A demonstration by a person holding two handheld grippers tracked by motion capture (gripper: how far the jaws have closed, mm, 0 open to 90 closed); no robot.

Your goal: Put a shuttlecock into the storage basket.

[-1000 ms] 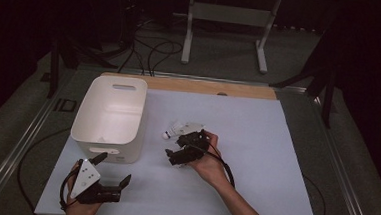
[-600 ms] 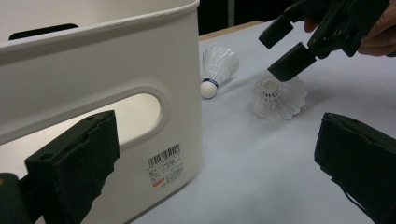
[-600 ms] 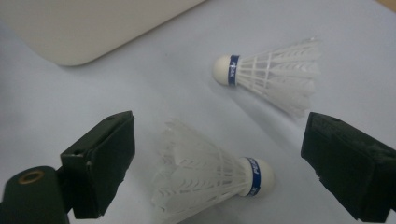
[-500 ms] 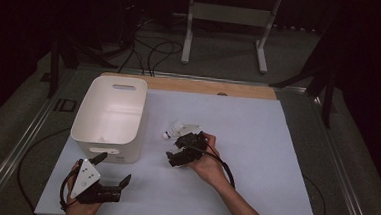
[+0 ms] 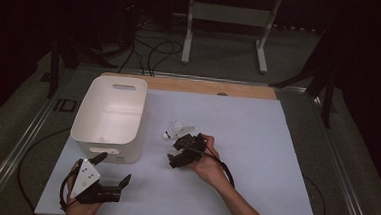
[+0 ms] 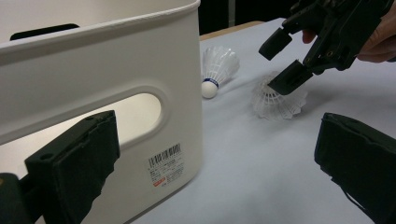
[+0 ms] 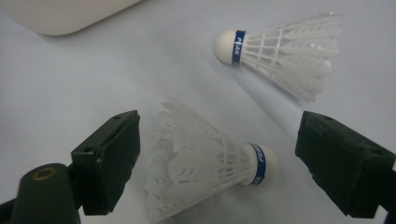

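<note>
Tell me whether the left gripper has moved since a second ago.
No. In the high view the left gripper sits at the same spot just below the white bin, near the mat's front edge, jaws open.

White table (image 5: 256, 141) with white bin (image 5: 108, 117), two shuttlecocks (image 7: 205, 161) (image 7: 285, 51) lying beside it.

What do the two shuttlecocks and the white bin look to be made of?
Near shuttlecock and far shuttlecock: white, matte skirts with separate overlapping vanes and thin ribs, so probably feather, possibly a synthetic copy; rounded off-white heads banded in blue, likely cork or foam under a smooth skin. Bin: smooth, faintly glossy white with a moulded handle slot and rounded rim, very likely plastic.
</note>
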